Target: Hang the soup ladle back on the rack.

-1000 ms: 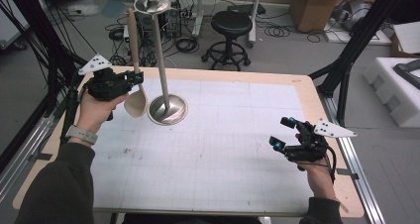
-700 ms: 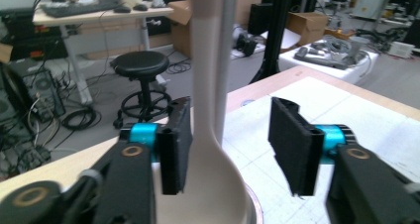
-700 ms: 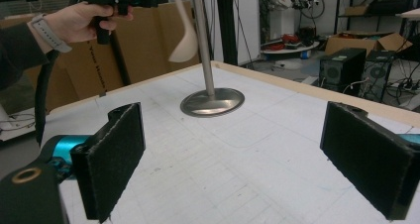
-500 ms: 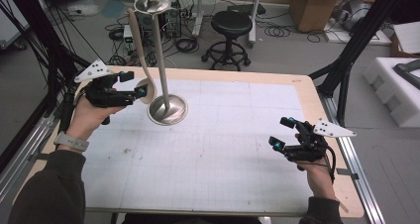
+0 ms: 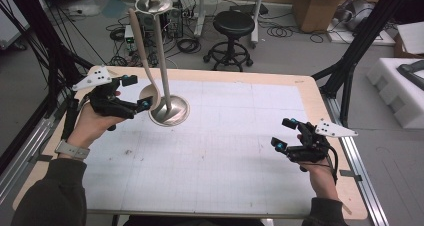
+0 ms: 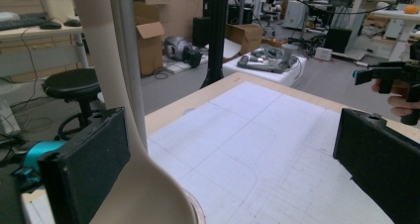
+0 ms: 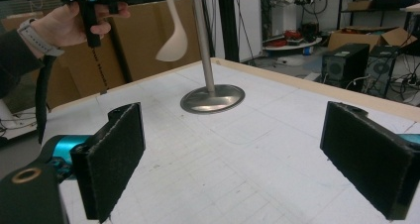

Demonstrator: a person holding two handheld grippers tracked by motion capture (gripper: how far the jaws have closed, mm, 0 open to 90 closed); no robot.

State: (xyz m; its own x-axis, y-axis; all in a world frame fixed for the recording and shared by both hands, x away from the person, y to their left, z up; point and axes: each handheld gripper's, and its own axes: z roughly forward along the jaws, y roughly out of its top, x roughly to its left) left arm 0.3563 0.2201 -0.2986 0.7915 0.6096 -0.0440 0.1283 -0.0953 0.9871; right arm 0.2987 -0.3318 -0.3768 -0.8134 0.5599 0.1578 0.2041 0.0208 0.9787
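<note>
Now that the beige ladle hangs by its handle from the disc at the top of the metal stand, I judge the hanging step essentially done. My left gripper sits at about nine o'clock of the stand's base, its jaws having just been opening; they now stand wide, with the ladle's bowl just beside one pad but not pressed. In the left gripper view the bowl bulges close against that pad. My right gripper idles over the table at four o'clock, well apart from the stand, jaws wide and empty. What is left, I reckon, is backing the left hand away without nudging the ladle.
</note>
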